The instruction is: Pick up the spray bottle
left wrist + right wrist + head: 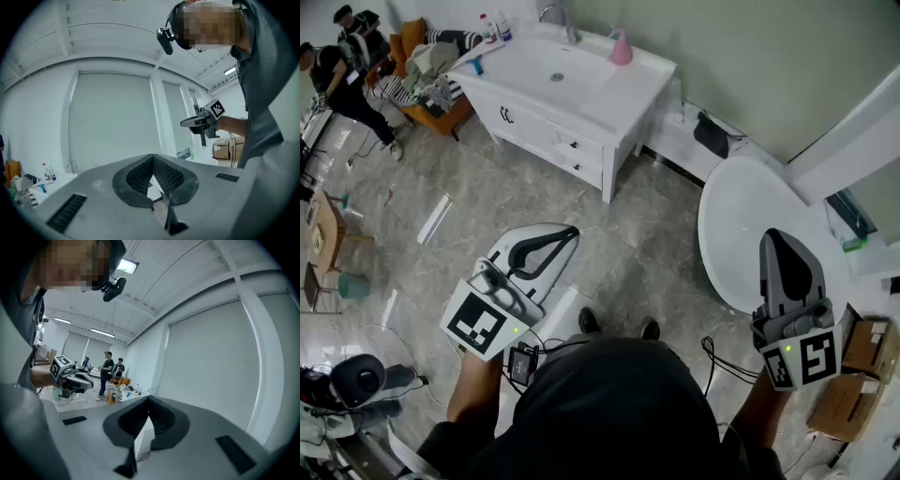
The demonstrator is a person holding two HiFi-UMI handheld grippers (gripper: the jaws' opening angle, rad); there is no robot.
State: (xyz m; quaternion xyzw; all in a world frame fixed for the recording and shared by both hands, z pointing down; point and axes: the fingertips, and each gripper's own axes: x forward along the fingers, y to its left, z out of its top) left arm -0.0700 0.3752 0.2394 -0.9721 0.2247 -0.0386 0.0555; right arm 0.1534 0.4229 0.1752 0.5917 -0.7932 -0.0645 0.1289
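Held level near the body, the left gripper (567,232) and right gripper (775,236) are carried empty, fingers pressed together, presumably because the pink spray bottle (621,47) is stood well apart on the far bench (609,94).

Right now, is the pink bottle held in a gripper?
No, the pink bottle stands on the white vanity by the wall, while the left gripper and right gripper are shut and empty.

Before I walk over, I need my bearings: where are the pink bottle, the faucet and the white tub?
pink bottle (621,50): head view, on its body.
faucet (569,28): head view, on its upright stem.
white tub (741,225): head view, on its bare inside.
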